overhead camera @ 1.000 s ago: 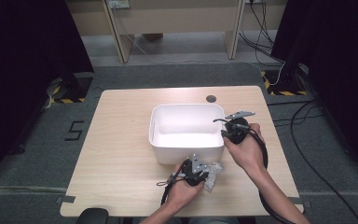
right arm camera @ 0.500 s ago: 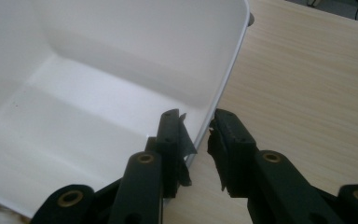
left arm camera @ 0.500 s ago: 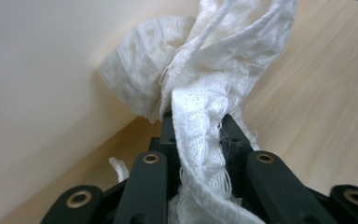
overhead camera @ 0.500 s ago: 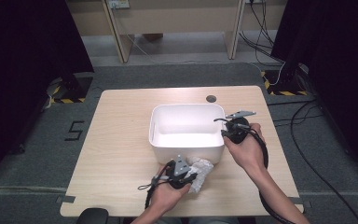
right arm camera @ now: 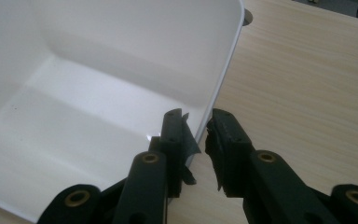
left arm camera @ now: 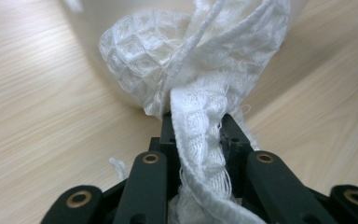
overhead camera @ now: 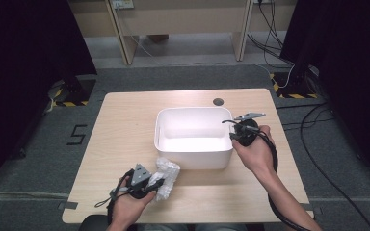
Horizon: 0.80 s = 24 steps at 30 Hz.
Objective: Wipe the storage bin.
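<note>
A crumpled white mesh cloth lies on the wooden table near its front edge, just in front of a white plastic bin. My left gripper is shut on a fold of this cloth, which bunches up between and over its jaws. My right gripper sits at the bin's right wall. One of its jaws is inside the bin and the other outside, closed on the rim. The bin holds nothing.
A dark round hole is set in the table just behind the bin, also seen at the top of the right gripper view as a grommet. Bare wood lies left of the bin. Cables trail on the floor at right.
My left gripper has drawn the cloth leftward along the table's front, away from the bin's front right corner. The right gripper has stayed on the bin's rim.
</note>
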{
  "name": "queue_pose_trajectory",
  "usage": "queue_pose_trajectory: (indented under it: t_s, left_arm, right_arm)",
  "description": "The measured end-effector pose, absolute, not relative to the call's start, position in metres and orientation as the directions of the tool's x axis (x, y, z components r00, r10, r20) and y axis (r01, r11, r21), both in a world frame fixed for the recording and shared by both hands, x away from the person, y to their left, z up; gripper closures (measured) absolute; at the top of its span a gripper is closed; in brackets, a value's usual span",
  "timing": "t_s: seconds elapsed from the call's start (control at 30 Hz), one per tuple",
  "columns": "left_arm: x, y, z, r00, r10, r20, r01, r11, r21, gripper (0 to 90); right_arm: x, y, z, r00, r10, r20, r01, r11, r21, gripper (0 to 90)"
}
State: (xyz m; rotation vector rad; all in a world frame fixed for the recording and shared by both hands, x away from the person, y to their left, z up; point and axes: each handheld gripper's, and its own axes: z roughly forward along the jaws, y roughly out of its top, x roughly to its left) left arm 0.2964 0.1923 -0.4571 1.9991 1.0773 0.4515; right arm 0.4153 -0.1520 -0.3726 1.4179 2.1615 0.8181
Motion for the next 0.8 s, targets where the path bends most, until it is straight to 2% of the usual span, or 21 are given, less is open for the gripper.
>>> queue_pose_trajectory:
  t_s: [0.27,0.5,0.6,0.73,0.8]
  left_arm:
    - [0.296,0.24,-0.45,0.473,0.88,-0.046,0.556,-0.257,0.79,75.5]
    - [0.32,0.261,-0.452,0.406,0.913,-0.025,0.567,-0.231,0.791,75.5]
    - [0.339,0.264,-0.451,0.386,0.922,-0.015,0.57,-0.226,0.79,75.5]
    - [0.356,0.261,-0.445,0.382,0.924,0.006,0.551,-0.233,0.801,75.5]
    - [0.364,0.258,-0.443,0.384,0.923,0.012,0.543,-0.237,0.806,75.5]
  right_arm:
    - [0.425,-0.158,-0.372,-0.381,0.924,-0.029,0.678,0.3,0.671,83.5]
    - [0.438,-0.162,-0.372,-0.401,0.916,-0.016,0.683,0.311,0.661,88.1]
    - [0.443,-0.164,-0.372,-0.406,0.914,-0.007,0.685,0.31,0.66,87.6]
    - [0.439,-0.166,-0.365,-0.421,0.907,-0.014,0.652,0.313,0.69,77.0]
    - [0.434,-0.169,-0.358,-0.424,0.906,-0.013,0.638,0.309,0.706,76.3]
